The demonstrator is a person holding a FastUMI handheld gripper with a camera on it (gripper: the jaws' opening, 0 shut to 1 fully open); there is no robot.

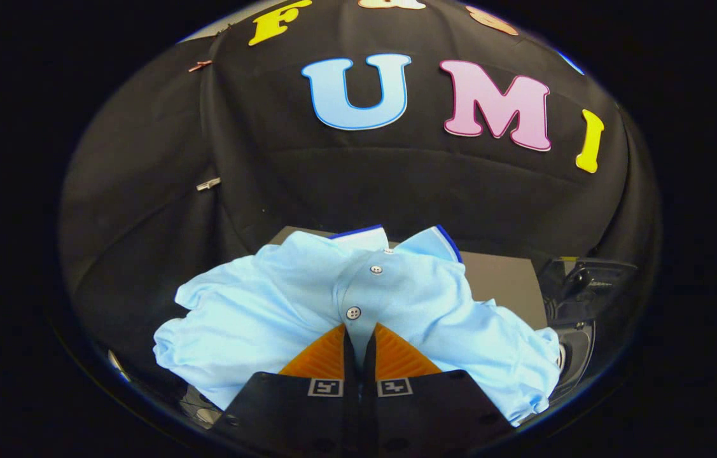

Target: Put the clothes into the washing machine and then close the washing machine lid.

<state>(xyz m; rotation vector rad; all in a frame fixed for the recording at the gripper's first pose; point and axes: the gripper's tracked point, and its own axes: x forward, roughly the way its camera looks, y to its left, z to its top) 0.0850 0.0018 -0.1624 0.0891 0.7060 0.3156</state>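
Black cloth is hung as the booth's wall (396, 184), draped in folds behind the whole scene; two small clips (208, 184) are seen pinned on its left part.

Item 1: table (504, 280), grey-brown, flat, of which a bare part is seen beyond the shirt, against the foot of the cloth wall.

Item 2: shirt (256, 305), light blue, short-sleeved, with a collar edged in dark blue and a placket of three pale buttons. It is spread crumpled, collar pointing away from the tongs, just ahead of and around the fingertips.

Item 3: tongs (359, 334), with two fingers (323, 356) brought almost together, only a thin gap being left between them. The placket below the lowest button is met at their tips; a fold of fabric appears to be pinched there, though the grip itself cannot be told for certain.

Item 4: dark machine part (587, 286), partly seen to the right of the shirt, with a rounded rim below it.
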